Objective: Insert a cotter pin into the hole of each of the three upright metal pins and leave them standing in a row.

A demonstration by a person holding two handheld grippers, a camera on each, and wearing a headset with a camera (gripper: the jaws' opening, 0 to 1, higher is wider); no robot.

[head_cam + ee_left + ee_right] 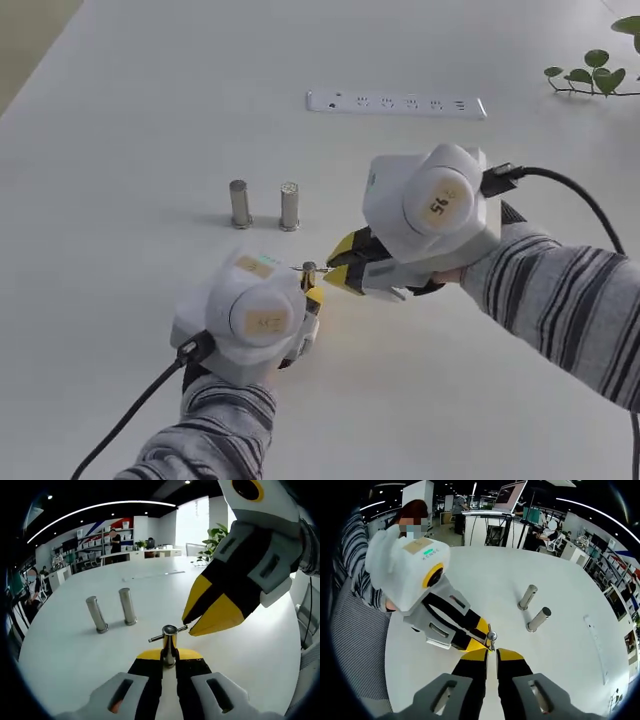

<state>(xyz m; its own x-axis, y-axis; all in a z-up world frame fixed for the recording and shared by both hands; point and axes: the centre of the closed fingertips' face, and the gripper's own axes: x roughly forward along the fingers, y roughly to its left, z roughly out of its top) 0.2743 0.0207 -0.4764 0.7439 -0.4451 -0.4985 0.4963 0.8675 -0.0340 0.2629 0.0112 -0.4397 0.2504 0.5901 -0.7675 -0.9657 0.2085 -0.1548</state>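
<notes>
A round tan sticker (443,205) on top of the right gripper (336,266) reads roughly "56". The left gripper's (312,292) labels (268,322) are too blurred to read.

My left gripper (312,297) and right gripper (337,268) match: rounded pale-grey housings, a cream disc with printed digits on top, and black jaws tipped in yellow. A black cable (572,184) leaves the right housing and a black lead (130,410) leaves the left. My sleeves (570,300) are striped grey and dark.
</notes>
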